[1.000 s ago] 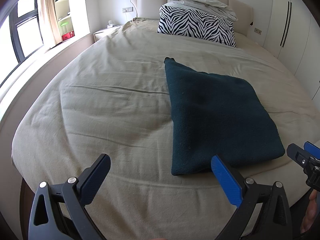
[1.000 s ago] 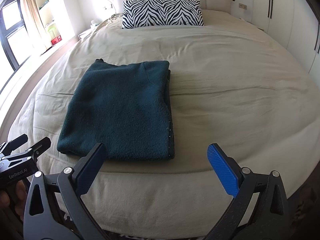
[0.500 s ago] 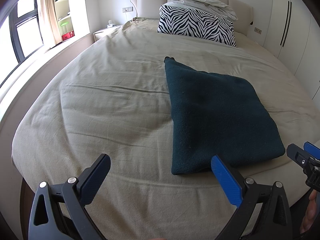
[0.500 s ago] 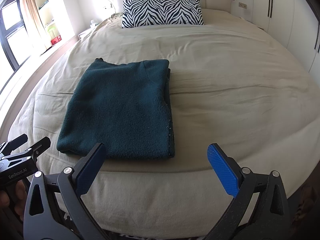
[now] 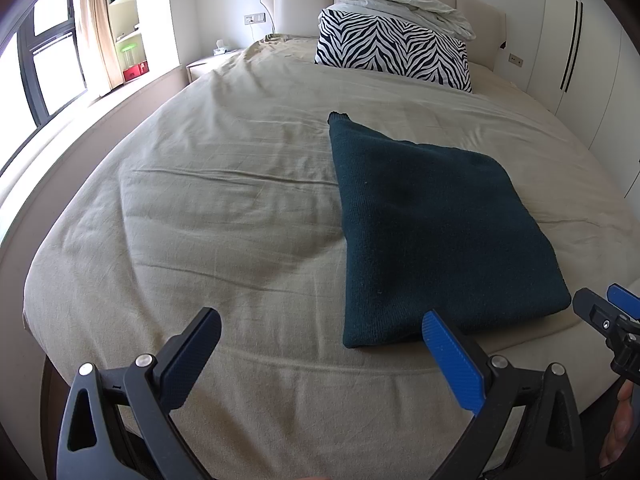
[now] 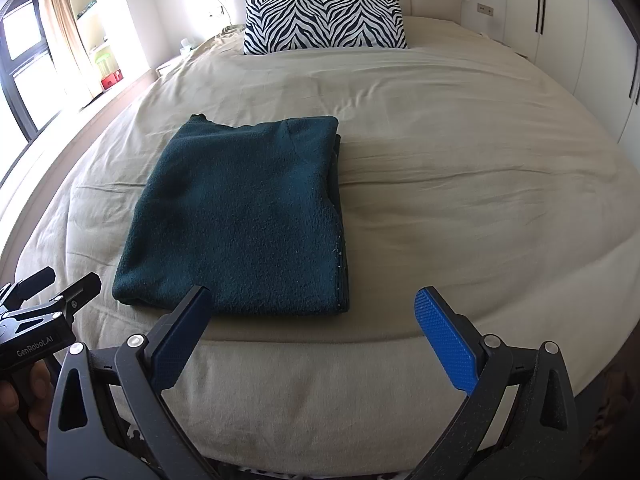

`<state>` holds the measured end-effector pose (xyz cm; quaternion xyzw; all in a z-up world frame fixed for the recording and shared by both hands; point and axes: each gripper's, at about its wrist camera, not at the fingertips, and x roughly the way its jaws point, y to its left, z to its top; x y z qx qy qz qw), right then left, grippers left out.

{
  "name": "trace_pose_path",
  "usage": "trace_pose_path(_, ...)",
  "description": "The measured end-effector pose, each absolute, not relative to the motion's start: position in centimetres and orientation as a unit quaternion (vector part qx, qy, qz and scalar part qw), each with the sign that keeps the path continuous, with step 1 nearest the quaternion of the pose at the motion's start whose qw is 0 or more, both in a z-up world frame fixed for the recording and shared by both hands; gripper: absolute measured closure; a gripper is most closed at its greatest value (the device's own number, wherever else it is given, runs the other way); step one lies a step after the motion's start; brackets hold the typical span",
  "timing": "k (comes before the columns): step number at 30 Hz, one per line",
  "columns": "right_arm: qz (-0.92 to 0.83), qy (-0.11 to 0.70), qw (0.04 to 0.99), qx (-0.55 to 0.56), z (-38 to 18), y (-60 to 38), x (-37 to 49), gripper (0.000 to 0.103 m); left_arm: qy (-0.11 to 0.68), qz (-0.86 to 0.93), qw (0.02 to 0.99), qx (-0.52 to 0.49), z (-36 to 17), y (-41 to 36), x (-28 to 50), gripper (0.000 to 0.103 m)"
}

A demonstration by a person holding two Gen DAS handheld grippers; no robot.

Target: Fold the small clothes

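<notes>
A dark teal knitted garment lies folded into a flat rectangle on the beige bed sheet, near the foot edge. It also shows in the right wrist view. My left gripper is open and empty, held just short of the bed's foot edge, left of the garment's near corner. My right gripper is open and empty, held off the foot edge, right of the garment's near edge. Each gripper shows at the edge of the other's view: the right one and the left one.
A zebra-striped pillow with a crumpled white duvet on it stands at the headboard. White wardrobes line the right side. A window ledge runs along the left. A nightstand is at the back left.
</notes>
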<state>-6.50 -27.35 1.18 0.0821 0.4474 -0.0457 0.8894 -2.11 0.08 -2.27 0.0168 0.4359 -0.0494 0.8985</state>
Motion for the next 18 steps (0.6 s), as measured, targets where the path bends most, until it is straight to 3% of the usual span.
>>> trace_pose_path(18, -0.045, 0.45, 0.888, 0.083, 0.92, -27.45, -6.75, 0.0, 0.441, -0.054, 0.896, 0.022, -2.78, 0.35, -2.04, 0.0)
